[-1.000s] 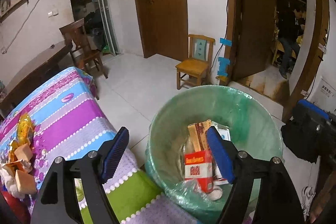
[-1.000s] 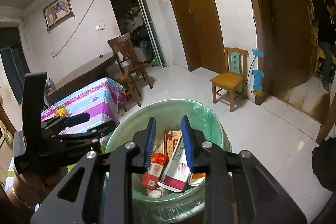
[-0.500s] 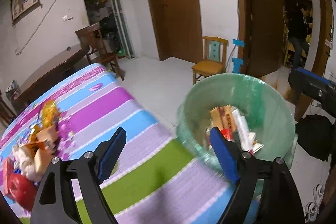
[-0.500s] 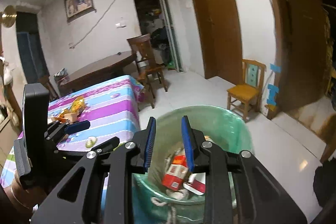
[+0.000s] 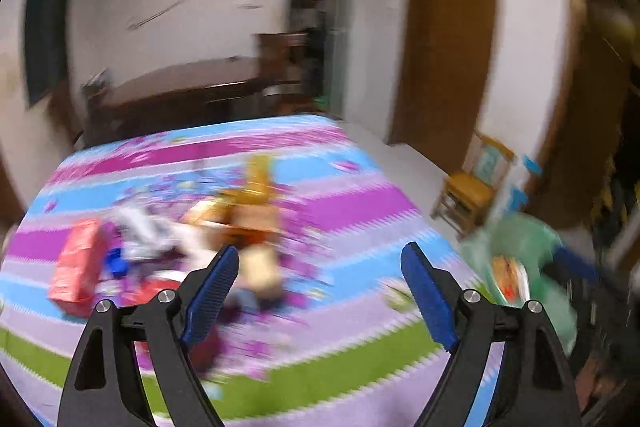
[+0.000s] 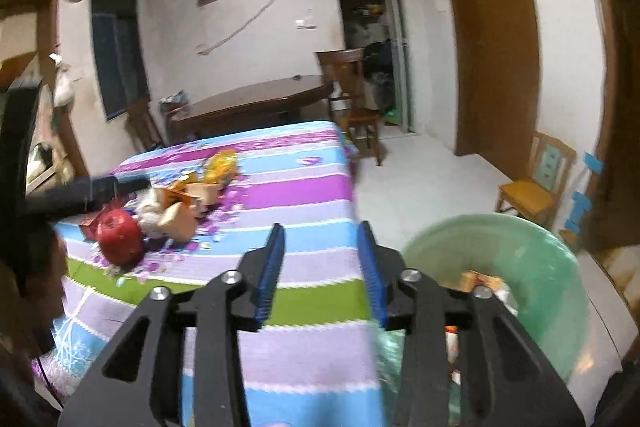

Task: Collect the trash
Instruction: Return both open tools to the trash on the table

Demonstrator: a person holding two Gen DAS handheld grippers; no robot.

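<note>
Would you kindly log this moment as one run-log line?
left gripper: open, empty | right gripper: open, empty | trash pile: on striped table | bin: beside table

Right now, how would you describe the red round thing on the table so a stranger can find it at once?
Start at the table with the striped cloth. On its left part lies a trash pile of brown cardboard pieces and an orange wrapper. The red round object sits at the pile's near edge, the only round, shiny red piece there.
</note>
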